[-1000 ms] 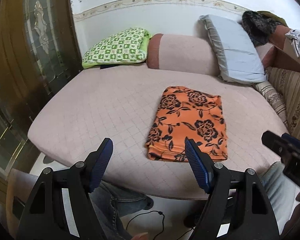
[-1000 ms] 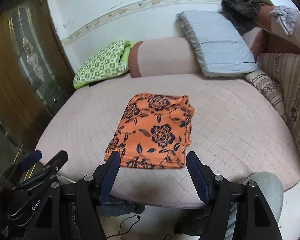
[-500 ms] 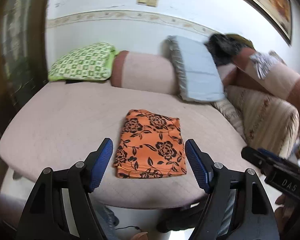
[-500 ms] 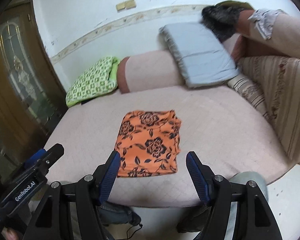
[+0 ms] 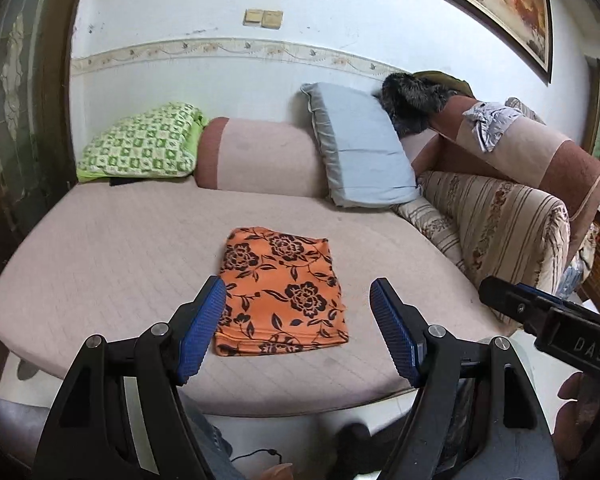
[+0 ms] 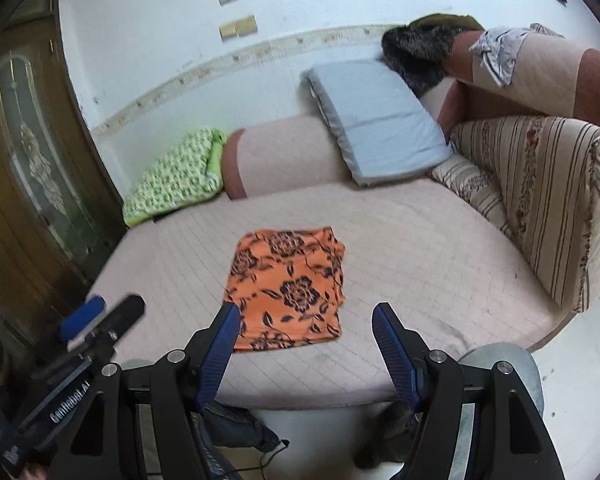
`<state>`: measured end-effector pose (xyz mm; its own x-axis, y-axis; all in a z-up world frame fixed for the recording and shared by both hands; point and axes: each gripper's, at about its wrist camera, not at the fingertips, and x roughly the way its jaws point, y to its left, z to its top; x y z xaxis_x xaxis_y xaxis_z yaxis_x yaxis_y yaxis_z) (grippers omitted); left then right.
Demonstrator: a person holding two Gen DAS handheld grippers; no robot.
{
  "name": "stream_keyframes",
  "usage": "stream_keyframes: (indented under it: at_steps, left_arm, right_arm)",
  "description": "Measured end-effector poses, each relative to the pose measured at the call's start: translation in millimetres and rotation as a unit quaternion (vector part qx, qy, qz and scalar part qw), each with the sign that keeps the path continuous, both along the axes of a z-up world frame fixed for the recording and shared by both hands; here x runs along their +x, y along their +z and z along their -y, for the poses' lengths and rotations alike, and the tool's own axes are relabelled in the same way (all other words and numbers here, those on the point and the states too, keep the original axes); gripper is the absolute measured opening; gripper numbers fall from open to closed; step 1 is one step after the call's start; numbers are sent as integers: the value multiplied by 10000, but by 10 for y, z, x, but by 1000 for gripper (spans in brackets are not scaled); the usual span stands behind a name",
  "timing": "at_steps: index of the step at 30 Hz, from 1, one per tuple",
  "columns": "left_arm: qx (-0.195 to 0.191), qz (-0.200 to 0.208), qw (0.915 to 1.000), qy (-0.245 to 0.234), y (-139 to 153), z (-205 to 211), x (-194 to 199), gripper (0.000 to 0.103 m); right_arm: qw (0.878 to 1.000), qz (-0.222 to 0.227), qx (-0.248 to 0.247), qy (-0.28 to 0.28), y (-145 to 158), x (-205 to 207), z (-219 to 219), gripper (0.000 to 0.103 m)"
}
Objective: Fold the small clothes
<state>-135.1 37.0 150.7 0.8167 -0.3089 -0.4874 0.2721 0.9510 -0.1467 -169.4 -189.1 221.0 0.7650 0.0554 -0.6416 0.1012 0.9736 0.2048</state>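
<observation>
An orange cloth with black flowers (image 5: 281, 292) lies folded into a flat rectangle near the front edge of the pink bed (image 5: 100, 256). It also shows in the right wrist view (image 6: 288, 288). My left gripper (image 5: 298, 320) is open and empty, held back from the bed's front edge, with the cloth seen between its fingers. My right gripper (image 6: 306, 340) is open and empty too, held off the bed in front of the cloth. The right gripper's body shows at the right of the left wrist view (image 5: 548, 316); the left gripper's body shows at lower left of the right wrist view (image 6: 80, 344).
At the back of the bed lie a green checked pillow (image 5: 140, 142), a pink and brown bolster (image 5: 256, 156) and a grey-blue pillow (image 5: 360, 148). A striped cushion (image 5: 500, 224) and piled bedding with a dark furry item (image 5: 412, 100) stand at the right. A wooden door (image 6: 28, 160) is at the left.
Both grippers have pulled back and lifted away from the bed, so the cloth looks smaller and more of the wall shows. The cloth has not moved. Both grippers stay open.
</observation>
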Motion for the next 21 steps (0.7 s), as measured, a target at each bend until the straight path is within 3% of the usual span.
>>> stream_keyframes:
  at_steps: [7,11,15,21]
  left_arm:
    - [314,131,9992,194,-56,102,-227,75]
    - [493,-141,9984,253,-277,204,-179,75]
    - [756,-139,9961,437,-375,241,-128,75]
    - [780,-227,9957,443,-531,277,43,75]
  right_arm:
    - [9992,76,311,222,-43,-46,39,67]
    - [9986,-104,374,361,-276,50,53,67]
    - [9971,-172,537,504,-455,180,86,67]
    - [9975,-164,423,539,-621,365,98,67]
